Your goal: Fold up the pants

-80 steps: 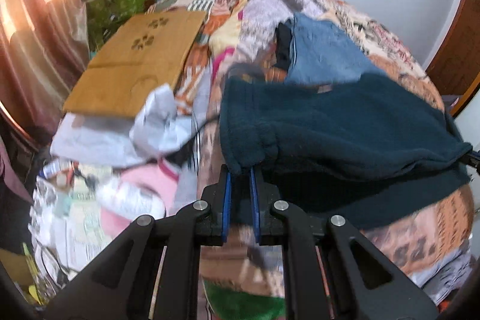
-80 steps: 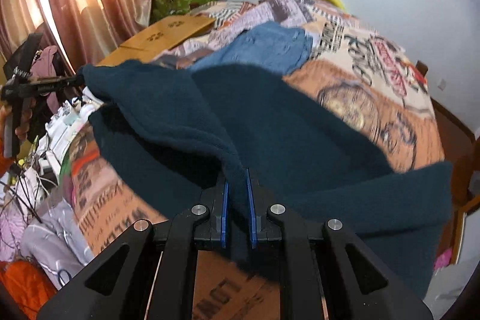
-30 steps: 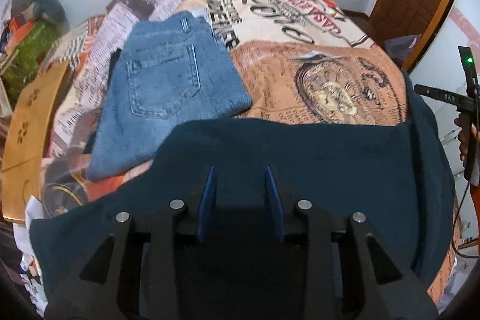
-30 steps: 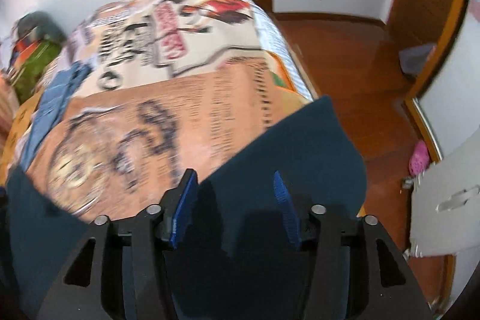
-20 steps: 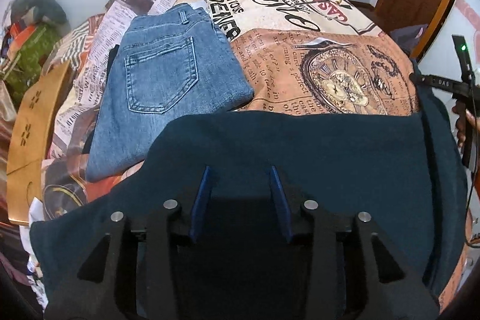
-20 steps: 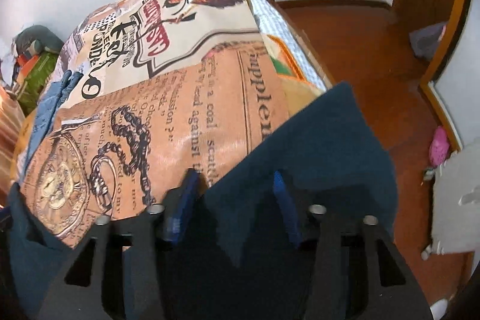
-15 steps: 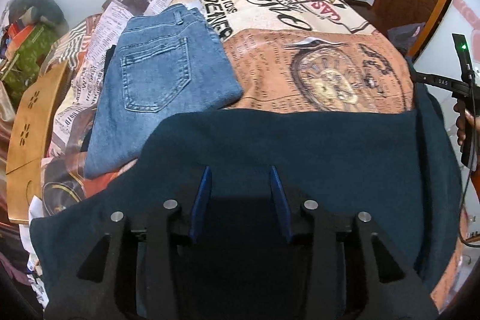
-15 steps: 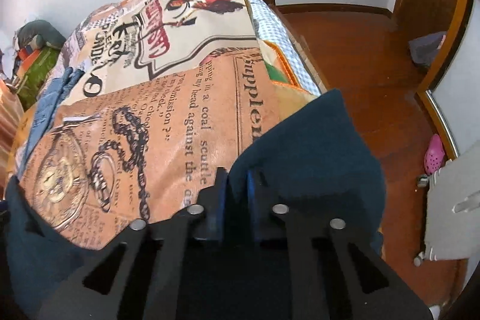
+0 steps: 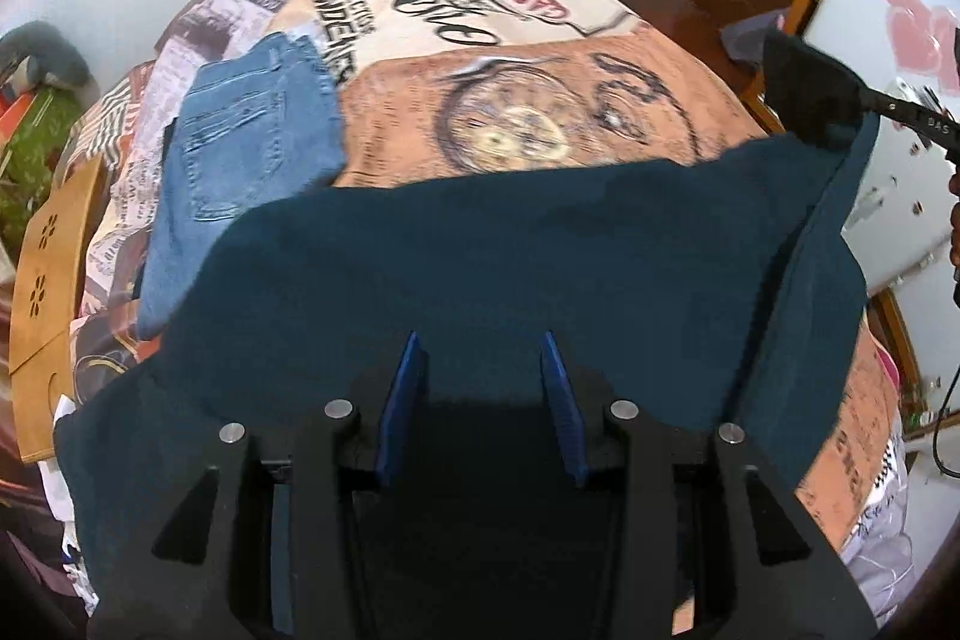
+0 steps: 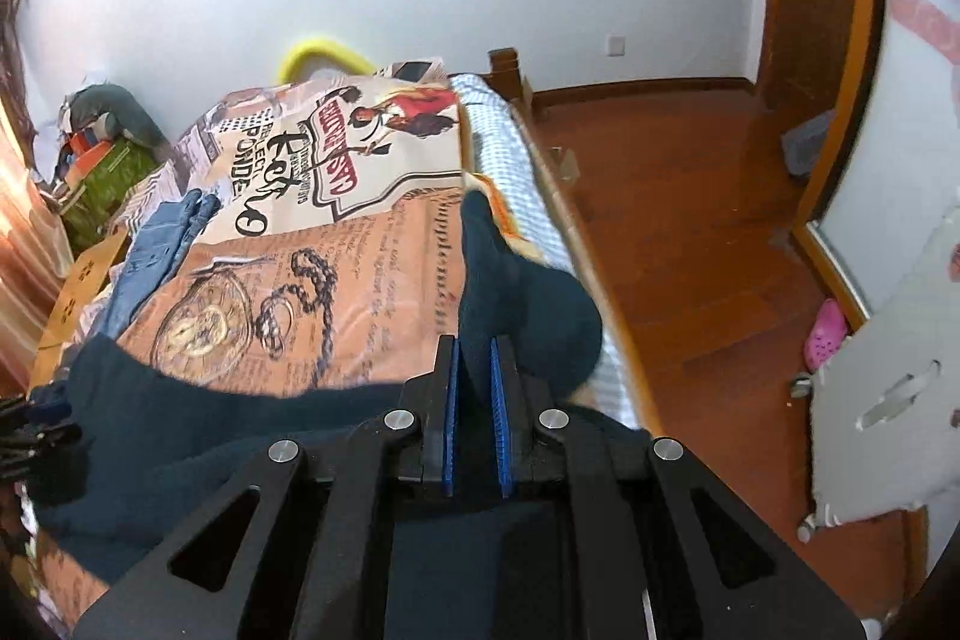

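Observation:
Dark teal fleece pants (image 9: 510,268) lie across the near part of a bed. My left gripper (image 9: 480,370) is open, its blue-padded fingers apart just above the pants' near edge, holding nothing. My right gripper (image 10: 475,370) is shut on the pants' leg end (image 10: 504,280) and lifts it over the bed's right edge. In the left wrist view the right gripper (image 9: 864,100) shows at the far right with the raised cloth end on it.
Folded blue jeans (image 9: 240,148) lie on the patterned bedspread (image 9: 540,100) beyond the pants. A wooden lap table (image 9: 42,292) sits at the bed's left. Wooden floor (image 10: 690,220) and a pink shoe (image 10: 827,334) lie right of the bed.
My right gripper has closed on the pants' leg end and raised it. My left gripper stays open over the pants, which have shifted slightly.

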### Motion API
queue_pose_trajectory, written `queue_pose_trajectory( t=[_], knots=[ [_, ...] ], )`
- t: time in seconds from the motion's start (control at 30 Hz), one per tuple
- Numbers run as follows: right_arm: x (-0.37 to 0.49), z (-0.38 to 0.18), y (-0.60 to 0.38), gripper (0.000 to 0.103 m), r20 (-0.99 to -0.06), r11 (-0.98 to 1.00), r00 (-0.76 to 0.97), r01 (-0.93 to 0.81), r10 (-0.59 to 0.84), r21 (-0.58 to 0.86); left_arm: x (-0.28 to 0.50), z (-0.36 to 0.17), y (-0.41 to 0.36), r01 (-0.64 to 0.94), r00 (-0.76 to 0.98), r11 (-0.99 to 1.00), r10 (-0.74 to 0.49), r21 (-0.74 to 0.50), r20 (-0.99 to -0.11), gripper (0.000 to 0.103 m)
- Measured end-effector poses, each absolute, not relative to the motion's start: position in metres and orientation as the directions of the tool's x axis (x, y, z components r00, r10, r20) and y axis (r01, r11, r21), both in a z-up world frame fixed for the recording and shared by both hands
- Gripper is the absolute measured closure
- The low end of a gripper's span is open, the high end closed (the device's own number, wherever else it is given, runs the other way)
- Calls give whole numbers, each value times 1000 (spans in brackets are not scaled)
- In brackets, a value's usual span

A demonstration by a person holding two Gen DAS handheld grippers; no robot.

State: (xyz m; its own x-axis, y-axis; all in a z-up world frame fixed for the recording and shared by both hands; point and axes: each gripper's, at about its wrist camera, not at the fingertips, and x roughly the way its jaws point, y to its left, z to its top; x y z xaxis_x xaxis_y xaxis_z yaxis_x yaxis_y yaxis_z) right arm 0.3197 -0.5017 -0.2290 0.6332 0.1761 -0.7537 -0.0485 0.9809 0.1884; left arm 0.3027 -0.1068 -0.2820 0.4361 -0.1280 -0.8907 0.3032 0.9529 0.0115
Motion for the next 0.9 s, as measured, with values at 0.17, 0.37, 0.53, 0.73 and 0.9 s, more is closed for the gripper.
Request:
queue_pose_trajectory(
  t=[0.17,0.37,0.53,0.73,0.9],
  knots=[
    [290,-238,-519,94,-758,980,632,-8,161,201,283,-289,-129,355,407,935,-146,9,-901,59],
    [258,-276,-532,94,-788,968,595,64,158,242,267,-293,-140,360,408,933,-148,10,-901,59],
    [235,-316,-534,94,-816,954,555,125,161,273,262,-294,-136,331,413,943,-163,-19,-896,57],
    [225,-332,-537,85,-864,949,472,152,175,275,259,-292,-133,318,433,948,-165,-21,-886,56],
    [221,-298,-531,84,-861,970,495,127,120,208,257,-268,-113,285,491,958,-182,-41,-852,56]
  ],
)
